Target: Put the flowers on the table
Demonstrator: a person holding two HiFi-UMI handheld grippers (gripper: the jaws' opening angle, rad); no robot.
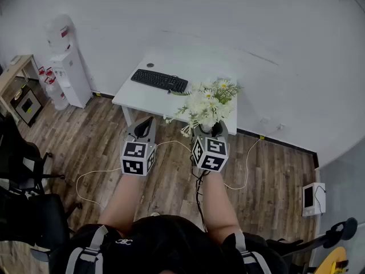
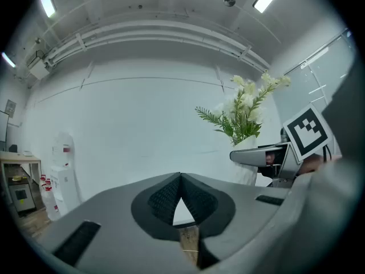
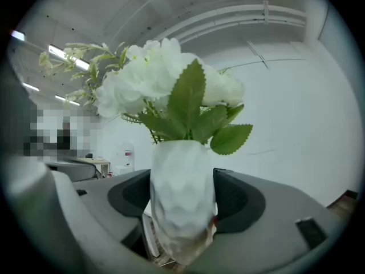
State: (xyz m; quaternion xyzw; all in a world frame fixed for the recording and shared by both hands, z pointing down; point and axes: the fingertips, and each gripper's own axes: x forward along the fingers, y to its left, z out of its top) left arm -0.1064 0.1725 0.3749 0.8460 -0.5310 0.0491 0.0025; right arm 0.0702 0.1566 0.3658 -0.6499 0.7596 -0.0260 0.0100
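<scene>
A bunch of white flowers (image 1: 208,101) with green leaves stands in a white faceted vase (image 3: 182,198). My right gripper (image 1: 210,131) is shut on the vase, one pad on each side of its body, and holds it upright in the air above the wooden floor, just in front of the white table (image 1: 142,96). In the left gripper view the flowers (image 2: 245,110) and vase (image 2: 248,144) show to the right. My left gripper (image 1: 145,121) hovers beside it on the left, shut, fingertips meeting with nothing between them.
A black keyboard (image 1: 159,80) lies on the table's left half. A water dispenser (image 1: 71,73) and a wooden shelf (image 1: 17,90) stand at the left wall. Black chairs (image 1: 23,153) sit at the left. Cables (image 1: 91,176) run over the floor; a small white device (image 1: 312,198) stands at the right.
</scene>
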